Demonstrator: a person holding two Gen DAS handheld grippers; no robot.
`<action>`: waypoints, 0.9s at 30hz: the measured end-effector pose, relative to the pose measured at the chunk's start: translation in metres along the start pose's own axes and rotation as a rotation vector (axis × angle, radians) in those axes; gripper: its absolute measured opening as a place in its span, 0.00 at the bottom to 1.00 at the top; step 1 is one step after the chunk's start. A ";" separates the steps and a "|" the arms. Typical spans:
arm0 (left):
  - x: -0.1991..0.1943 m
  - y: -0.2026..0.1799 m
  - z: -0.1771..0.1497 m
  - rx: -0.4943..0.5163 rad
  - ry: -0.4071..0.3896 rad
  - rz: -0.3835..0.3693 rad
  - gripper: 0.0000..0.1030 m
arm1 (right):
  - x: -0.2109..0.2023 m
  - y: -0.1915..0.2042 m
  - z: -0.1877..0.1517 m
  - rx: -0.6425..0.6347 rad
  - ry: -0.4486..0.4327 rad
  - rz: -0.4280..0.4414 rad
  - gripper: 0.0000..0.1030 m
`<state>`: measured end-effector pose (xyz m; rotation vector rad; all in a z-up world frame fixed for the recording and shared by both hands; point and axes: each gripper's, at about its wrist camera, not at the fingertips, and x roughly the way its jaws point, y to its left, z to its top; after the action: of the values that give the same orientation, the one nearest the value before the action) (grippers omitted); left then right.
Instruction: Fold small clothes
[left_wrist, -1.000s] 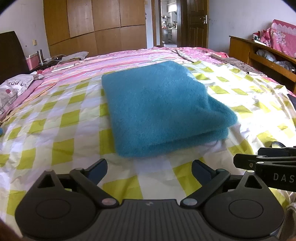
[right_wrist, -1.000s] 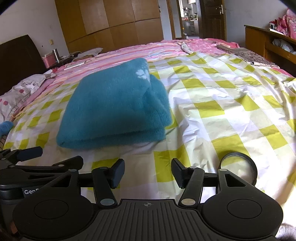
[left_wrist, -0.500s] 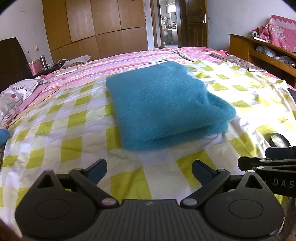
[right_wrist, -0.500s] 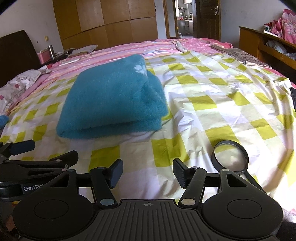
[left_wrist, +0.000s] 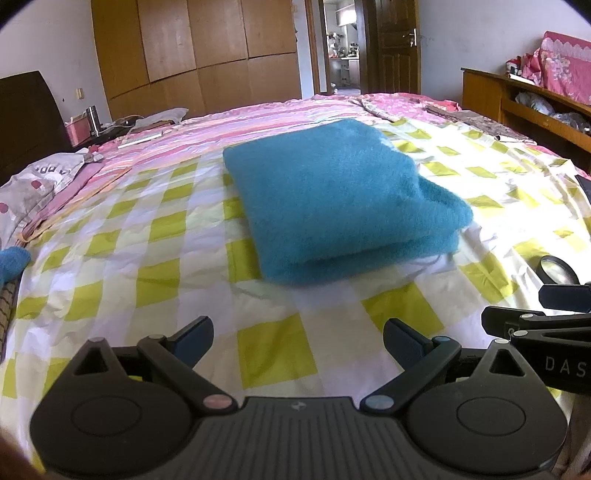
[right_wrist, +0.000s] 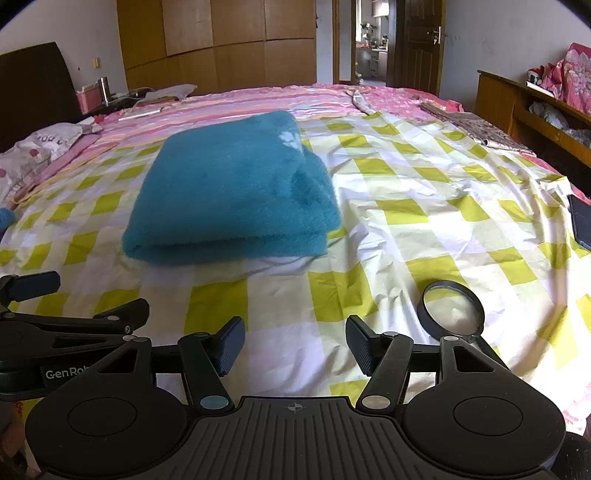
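A fluffy teal garment (left_wrist: 332, 199) lies folded into a thick rectangle on the yellow-and-white checked bedsheet (left_wrist: 155, 258). It also shows in the right wrist view (right_wrist: 232, 192), with a small white mark near its far edge. My left gripper (left_wrist: 297, 339) is open and empty, held above the sheet short of the garment's near edge. My right gripper (right_wrist: 295, 343) is open and empty, also short of the garment and to its right. Each gripper shows at the edge of the other's view.
A black-rimmed magnifying glass (right_wrist: 452, 310) lies on the sheet by my right gripper. A dark flat object (right_wrist: 581, 221) lies at the bed's right edge. Another teal item (left_wrist: 13, 260) pokes in at the left. Pink bedding (left_wrist: 258, 118), a wardrobe and wooden shelves stand beyond.
Both grippers have drawn back from the folded garment, which now sits farther away in both views. The garment has not changed shape. Both grippers stayed open.
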<state>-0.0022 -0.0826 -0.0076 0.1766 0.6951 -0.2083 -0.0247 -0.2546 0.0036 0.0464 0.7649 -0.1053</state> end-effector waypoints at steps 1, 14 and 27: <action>0.000 0.000 -0.001 0.001 0.004 0.002 1.00 | 0.000 0.001 -0.001 -0.001 0.002 0.003 0.59; 0.000 0.001 -0.005 0.000 0.011 0.013 1.00 | -0.001 0.006 -0.004 -0.009 -0.002 -0.004 0.62; -0.001 0.001 -0.007 0.002 0.010 0.017 1.00 | -0.001 0.005 -0.005 -0.008 -0.002 -0.014 0.65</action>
<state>-0.0066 -0.0797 -0.0118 0.1856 0.7029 -0.1916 -0.0284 -0.2494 0.0008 0.0332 0.7638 -0.1154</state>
